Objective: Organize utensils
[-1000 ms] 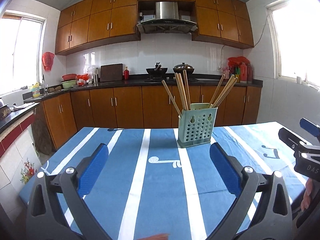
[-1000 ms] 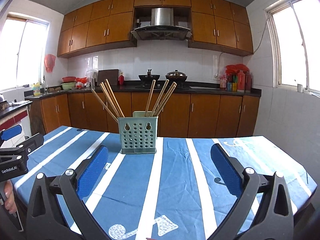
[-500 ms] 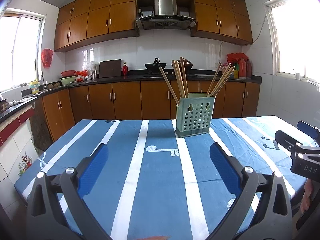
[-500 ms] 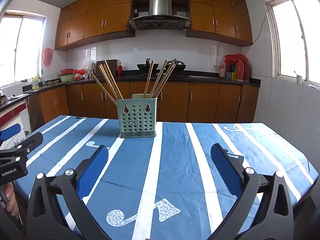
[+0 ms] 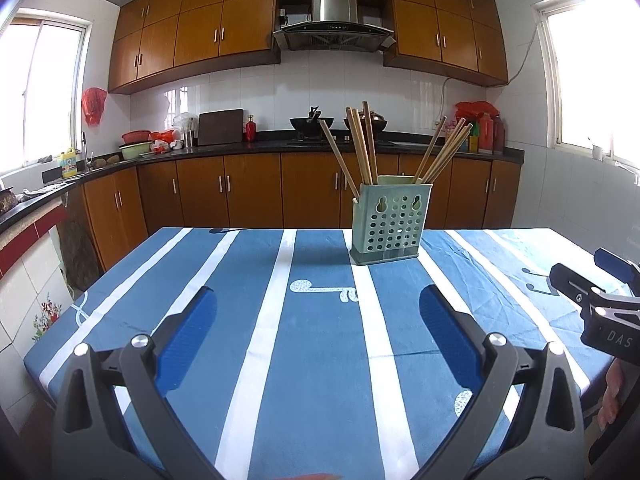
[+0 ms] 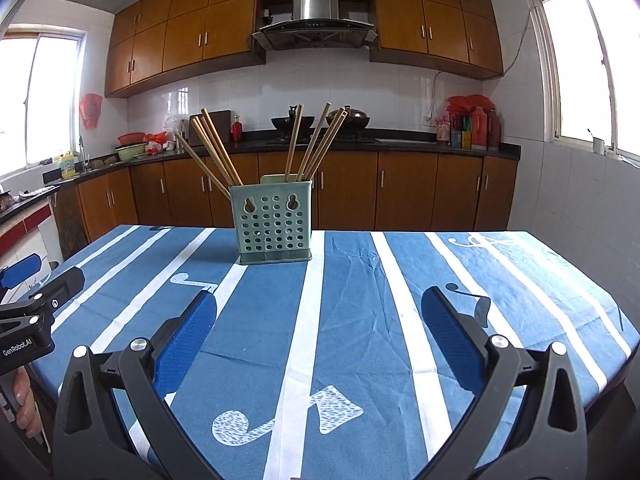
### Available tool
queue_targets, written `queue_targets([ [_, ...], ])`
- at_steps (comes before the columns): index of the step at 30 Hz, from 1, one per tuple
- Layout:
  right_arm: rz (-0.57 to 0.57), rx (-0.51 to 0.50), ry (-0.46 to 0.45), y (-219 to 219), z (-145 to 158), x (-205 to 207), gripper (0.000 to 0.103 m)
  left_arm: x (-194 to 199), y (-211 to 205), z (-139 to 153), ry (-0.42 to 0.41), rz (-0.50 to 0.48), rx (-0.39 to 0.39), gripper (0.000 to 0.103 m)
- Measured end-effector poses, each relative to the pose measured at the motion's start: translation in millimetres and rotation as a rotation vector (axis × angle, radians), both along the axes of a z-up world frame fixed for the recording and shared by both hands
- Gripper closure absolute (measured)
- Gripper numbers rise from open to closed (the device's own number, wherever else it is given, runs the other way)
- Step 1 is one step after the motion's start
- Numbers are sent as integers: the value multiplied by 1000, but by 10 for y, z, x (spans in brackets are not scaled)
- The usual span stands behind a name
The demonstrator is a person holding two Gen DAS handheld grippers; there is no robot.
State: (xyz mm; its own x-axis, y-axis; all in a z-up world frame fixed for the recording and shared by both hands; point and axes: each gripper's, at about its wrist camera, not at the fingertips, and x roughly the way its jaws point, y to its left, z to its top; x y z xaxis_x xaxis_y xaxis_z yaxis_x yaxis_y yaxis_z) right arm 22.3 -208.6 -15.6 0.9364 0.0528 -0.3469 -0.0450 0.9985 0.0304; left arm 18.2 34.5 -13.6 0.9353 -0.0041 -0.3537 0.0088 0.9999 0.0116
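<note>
A pale green perforated utensil holder stands upright on the far part of the table, also in the right wrist view. Several wooden chopsticks stand in it, leaning left and right. My left gripper is open and empty above the near table, well short of the holder. My right gripper is open and empty too, also short of the holder. Each gripper shows at the edge of the other's view: the right one, the left one.
The table carries a blue cloth with white stripes. Behind it run brown kitchen cabinets and a dark counter with pots, bottles and bowls. Table edges lie left and right.
Both grippers have pulled back and lowered from the holder, which now looks farther off. Both stay open and empty. The holder and chopsticks have not moved.
</note>
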Motion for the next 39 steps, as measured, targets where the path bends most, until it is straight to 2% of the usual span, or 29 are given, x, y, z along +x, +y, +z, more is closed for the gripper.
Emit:
queue_targets([
  [39, -9, 10, -8, -43, 18, -39, 2, -27, -50, -15, 5, -2, -13, 4],
])
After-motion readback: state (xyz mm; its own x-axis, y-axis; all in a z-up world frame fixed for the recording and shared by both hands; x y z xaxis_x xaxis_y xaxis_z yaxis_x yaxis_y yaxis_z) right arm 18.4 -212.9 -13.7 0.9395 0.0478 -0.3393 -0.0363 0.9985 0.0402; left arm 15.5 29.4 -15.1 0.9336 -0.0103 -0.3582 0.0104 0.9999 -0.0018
